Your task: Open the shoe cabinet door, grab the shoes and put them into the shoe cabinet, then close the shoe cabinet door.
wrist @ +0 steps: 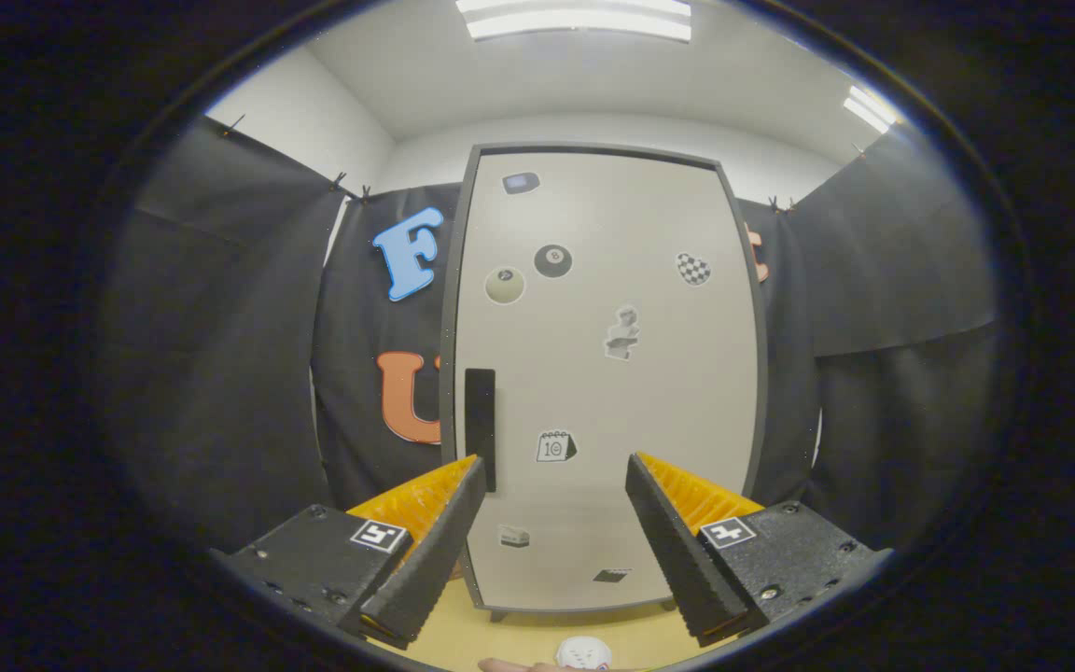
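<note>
Pale cabinet door point(607, 373) beyond spread claw point(556, 471)

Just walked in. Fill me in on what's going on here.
A person points a handheld tool at a shoe cabinet whose door is shut. The fingers are spread apart with nothing between them, and the dark handle sits just beyond one fingertip. No shoes are stowed yet; the job is just starting.

floor point(537, 639): pale wood-toned | on it: shoe cabinet point(607, 373) standing upright on short feet, door shut | white shoe point(583, 653) near the tongs
</note>
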